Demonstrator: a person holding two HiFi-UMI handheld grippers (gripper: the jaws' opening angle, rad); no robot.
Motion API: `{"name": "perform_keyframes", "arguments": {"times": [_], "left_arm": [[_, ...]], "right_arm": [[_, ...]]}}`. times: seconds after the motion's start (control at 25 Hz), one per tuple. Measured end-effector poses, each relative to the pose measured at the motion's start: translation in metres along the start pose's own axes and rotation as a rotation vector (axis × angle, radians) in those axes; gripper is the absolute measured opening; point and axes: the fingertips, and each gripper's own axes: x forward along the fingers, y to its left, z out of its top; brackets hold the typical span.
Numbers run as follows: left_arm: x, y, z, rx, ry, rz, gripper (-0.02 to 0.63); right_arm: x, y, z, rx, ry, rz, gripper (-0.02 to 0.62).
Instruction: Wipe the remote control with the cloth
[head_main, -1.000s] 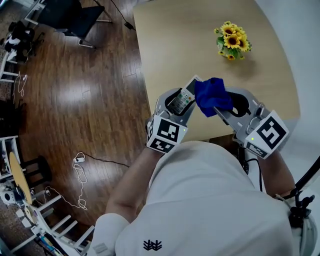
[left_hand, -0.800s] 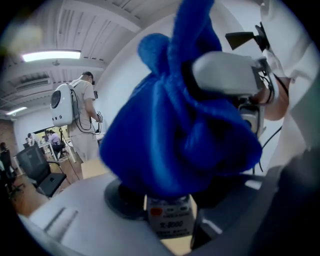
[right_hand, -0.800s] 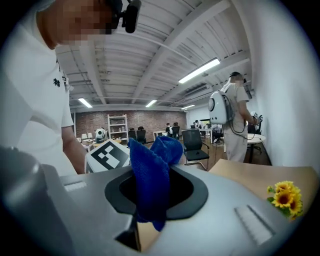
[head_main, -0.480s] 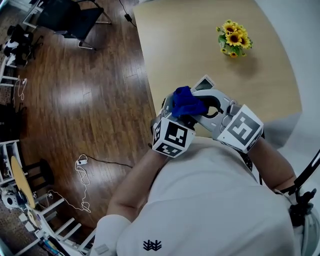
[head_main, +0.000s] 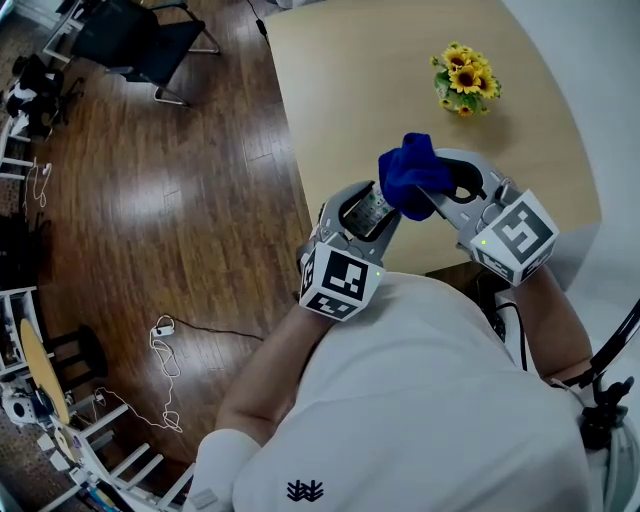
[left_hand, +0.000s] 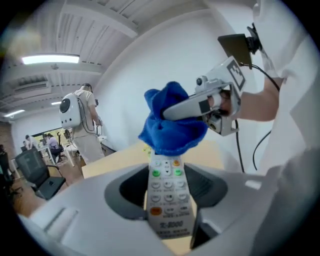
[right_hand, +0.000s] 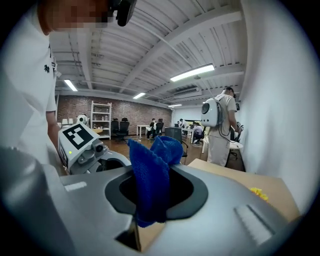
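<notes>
Your left gripper (head_main: 368, 212) clamped on remote control (left_hand: 167, 197), held over tabletop's (head_main: 340, 90) near edge. Your right gripper (head_main: 428, 196) clamped on blue cloth (head_main: 410, 170), cloth seemingly touching remote's far end. Wiping looks under way; lower buttons likely left

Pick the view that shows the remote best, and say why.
The left gripper view: the remote fills the middle, buttons facing the camera, only its far end behind the cloth. The head view shows a small slice beside the cloth. The right gripper view shows none of it.

Remote control (left_hand: 167, 200) print — too blurred
</notes>
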Motion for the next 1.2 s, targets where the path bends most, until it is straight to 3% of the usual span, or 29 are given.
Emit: {"name": "perform_keyframes", "arguments": {"times": [0.24, 0.48, 0.6, 0.8, 0.96, 1.04, 1.2], "left_arm": [[0.002, -0.001, 0.001, -0.008, -0.01, 0.0, 0.236], [0.007, -0.001, 0.001, -0.01, -0.014, 0.004, 0.236], [0.01, 0.0, 0.002, -0.013, -0.011, 0.004, 0.236], [0.013, -0.003, 0.002, -0.005, -0.011, -0.006, 0.236], [0.016, -0.005, 0.011, 0.003, -0.018, -0.013, 0.236], [0.015, -0.005, 0.014, 0.006, -0.023, -0.013, 0.236], [0.01, -0.008, 0.014, 0.01, -0.026, -0.011, 0.236]], "right_arm": [[-0.027, -0.052, 0.002, 0.014, 0.002, -0.139, 0.077], [-0.045, -0.068, 0.011, -0.021, -0.01, -0.21, 0.077], [-0.042, -0.048, 0.028, -0.031, -0.047, -0.154, 0.077], [-0.017, 0.027, 0.047, -0.024, -0.114, 0.066, 0.078], [0.004, 0.067, 0.034, 0.066, -0.072, 0.198, 0.078], [0.011, 0.074, 0.024, 0.084, -0.043, 0.21, 0.077], [0.013, 0.063, 0.01, 0.023, -0.017, 0.149, 0.077]]}}
